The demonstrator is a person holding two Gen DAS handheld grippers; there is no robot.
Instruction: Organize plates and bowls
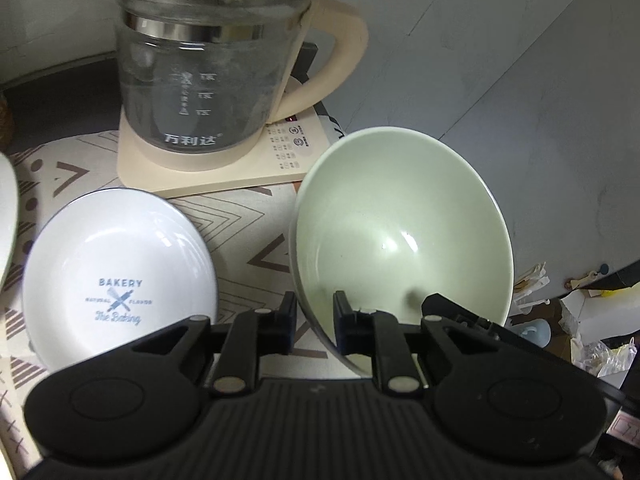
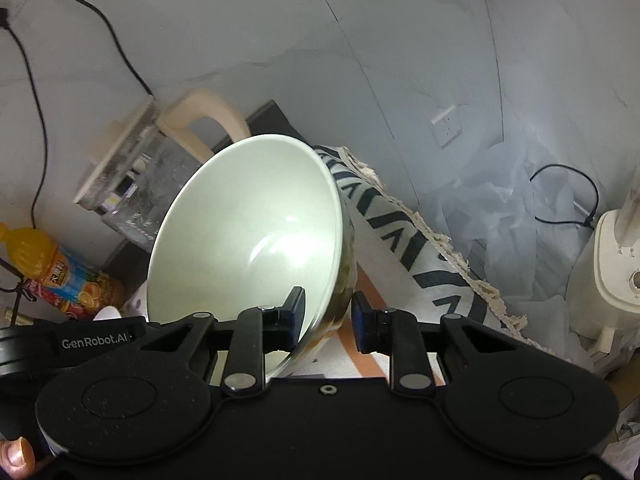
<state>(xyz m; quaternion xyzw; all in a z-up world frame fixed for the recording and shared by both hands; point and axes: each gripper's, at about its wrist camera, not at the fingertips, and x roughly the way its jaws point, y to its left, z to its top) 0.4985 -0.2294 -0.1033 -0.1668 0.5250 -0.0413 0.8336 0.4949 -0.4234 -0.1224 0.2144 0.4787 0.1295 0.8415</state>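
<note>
In the left wrist view, my left gripper (image 1: 314, 320) is shut on the rim of a pale green bowl (image 1: 404, 232), held tilted above the patterned mat. A white plate (image 1: 120, 276) printed "BAKERY" lies on the mat to the left. Another white dish edge (image 1: 6, 208) shows at the far left. In the right wrist view, my right gripper (image 2: 328, 316) is shut on the rim of a second pale green bowl (image 2: 248, 232), tilted and lifted, one finger inside and one outside.
A glass kettle (image 1: 212, 68) on its cream base (image 1: 224, 172) stands behind the plate. The patterned mat (image 1: 248, 220) covers the table. An orange juice bottle (image 2: 60, 276) lies at left in the right wrist view. A white appliance (image 2: 612, 272) and cables stand on the floor.
</note>
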